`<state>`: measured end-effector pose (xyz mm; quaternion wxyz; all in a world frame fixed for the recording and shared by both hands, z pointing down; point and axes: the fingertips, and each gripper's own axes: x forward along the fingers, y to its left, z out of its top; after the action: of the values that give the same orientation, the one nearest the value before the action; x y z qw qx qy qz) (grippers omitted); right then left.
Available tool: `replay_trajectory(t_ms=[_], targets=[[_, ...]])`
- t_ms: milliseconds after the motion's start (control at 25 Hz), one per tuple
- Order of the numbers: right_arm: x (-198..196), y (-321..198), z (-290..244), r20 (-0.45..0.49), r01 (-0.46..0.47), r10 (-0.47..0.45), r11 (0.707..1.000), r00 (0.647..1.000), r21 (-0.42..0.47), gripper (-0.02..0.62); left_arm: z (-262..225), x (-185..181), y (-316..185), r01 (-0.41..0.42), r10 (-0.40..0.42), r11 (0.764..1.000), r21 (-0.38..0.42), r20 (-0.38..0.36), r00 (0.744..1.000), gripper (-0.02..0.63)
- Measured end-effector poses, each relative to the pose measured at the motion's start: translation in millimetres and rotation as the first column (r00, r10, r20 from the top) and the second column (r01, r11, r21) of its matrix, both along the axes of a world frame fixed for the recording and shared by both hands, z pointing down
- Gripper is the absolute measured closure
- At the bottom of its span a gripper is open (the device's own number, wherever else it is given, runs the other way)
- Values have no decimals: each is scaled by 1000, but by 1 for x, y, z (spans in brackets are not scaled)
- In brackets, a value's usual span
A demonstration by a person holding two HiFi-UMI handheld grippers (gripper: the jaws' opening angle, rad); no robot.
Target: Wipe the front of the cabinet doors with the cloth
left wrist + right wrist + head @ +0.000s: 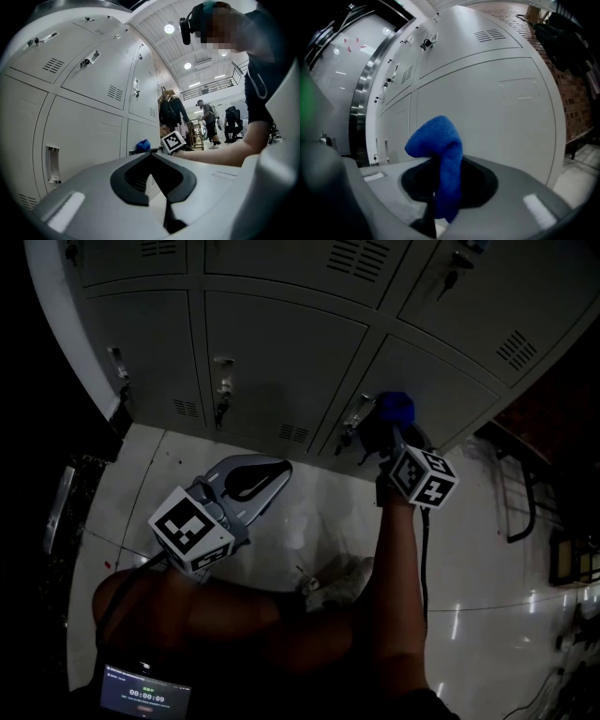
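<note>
Cloth (440, 150), blue, pinched between fingers of my right gripper (443, 183); bunched end folds over past tips. Just ahead of tips: grey lower door (497, 108). Can't tell whether cloth touches door. In head view, latch (353, 420) sits just left of right fingertips. My left gripper (152, 161) is lower, back from doors, over floor (309, 512). Its fingers are pressed together at tips, nothing between. Cloth and right gripper's marker cube show beyond left fingertips.
</note>
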<state>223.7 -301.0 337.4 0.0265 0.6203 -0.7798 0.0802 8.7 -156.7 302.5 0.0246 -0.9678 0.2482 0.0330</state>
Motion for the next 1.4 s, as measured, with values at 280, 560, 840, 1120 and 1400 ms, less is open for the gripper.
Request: replay_trajectory(t_ms=[280,560,840,1120,1400], targets=[[34,6,-2,-9,-63,63,998,998,2,522,0,-1,-1,5,-5,1000,2,0,1000,600],[77,16,-6,17,-150,149,989,989,8,522,1,-1,-1,4,-4,1000,3,3,1000,600],[118,25,-8,102,-227,225,974,969,3,522,2,0,-1,4,-4,1000,-1,6,1000,600],[144,32,-9,134,-270,266,963,954,7,522,3,0,0,3,-3,1000,-3,10,1000,600],[143,35,-7,146,-290,283,957,948,25,522,2,-1,-1,3,-3,1000,0,7,1000,600]])
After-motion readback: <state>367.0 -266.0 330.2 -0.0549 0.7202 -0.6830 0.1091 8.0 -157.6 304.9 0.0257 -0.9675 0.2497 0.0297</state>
